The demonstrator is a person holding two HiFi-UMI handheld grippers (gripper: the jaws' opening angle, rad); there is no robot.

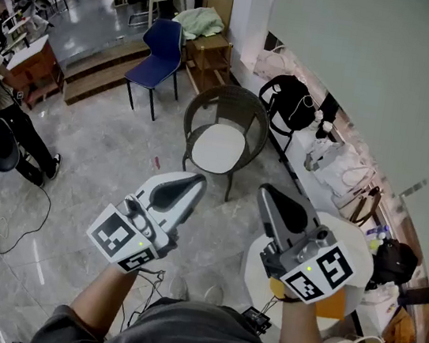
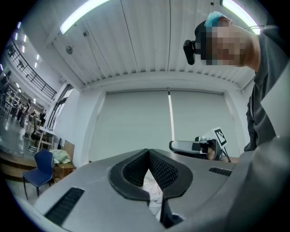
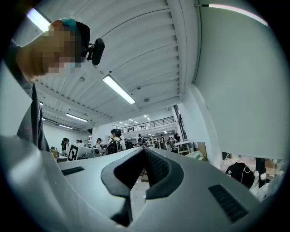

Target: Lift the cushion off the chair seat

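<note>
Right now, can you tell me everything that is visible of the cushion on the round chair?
The cushion is white, plain and roughly round, and it looks thin and soft. It lies flat on the seat of the dark woven chair and covers nearly all of it, with the curved backrest wrapping round behind. Nothing lies on it. Only the chair touches it: the left gripper and the right gripper are both shut and held apart from it, nearer the person.
</note>
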